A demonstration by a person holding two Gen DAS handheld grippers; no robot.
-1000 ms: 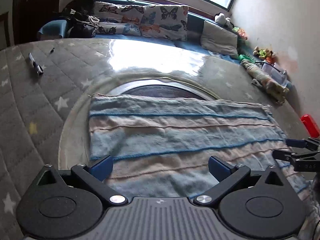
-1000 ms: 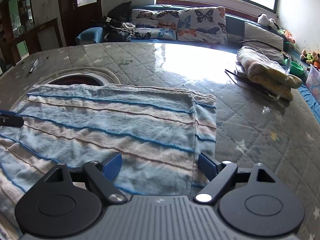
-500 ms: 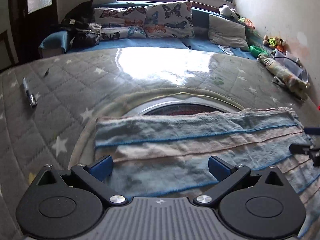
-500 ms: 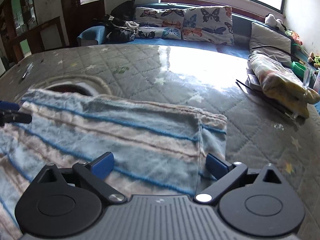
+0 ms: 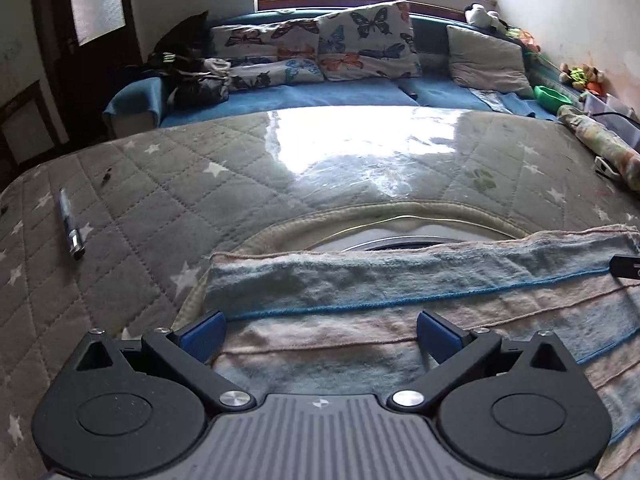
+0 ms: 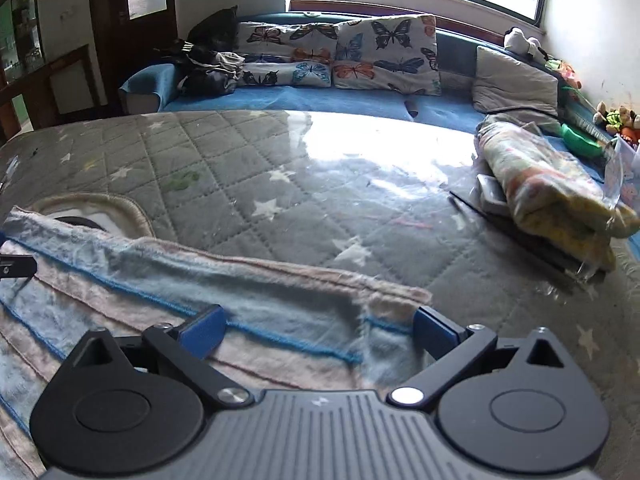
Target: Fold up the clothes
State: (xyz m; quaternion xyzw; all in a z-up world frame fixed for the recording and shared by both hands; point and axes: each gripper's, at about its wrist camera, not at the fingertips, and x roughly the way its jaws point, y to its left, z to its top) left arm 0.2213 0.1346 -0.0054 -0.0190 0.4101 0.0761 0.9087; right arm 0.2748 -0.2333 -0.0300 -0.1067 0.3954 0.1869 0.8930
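Observation:
A blue and beige striped towel (image 5: 400,280) lies flat on the grey quilted table cover (image 5: 160,184); it also shows in the right wrist view (image 6: 240,292). My left gripper (image 5: 318,334) is open, low over the towel's left part, near its far left corner. My right gripper (image 6: 316,330) is open, low over the towel's right end, near its far right corner. Each gripper's tip shows at the edge of the other's view.
A pen (image 5: 70,222) lies on the cover at the left. A rolled patterned cloth (image 6: 552,188) on a flat dark item sits at the right. A blue sofa (image 5: 320,92) with butterfly cushions stands behind the table. A round cut-out (image 5: 400,240) shows behind the towel.
Both grippers have moved forward over the towel toward its far edge and dropped lower. Less towel shows ahead of the fingers. Both stay open.

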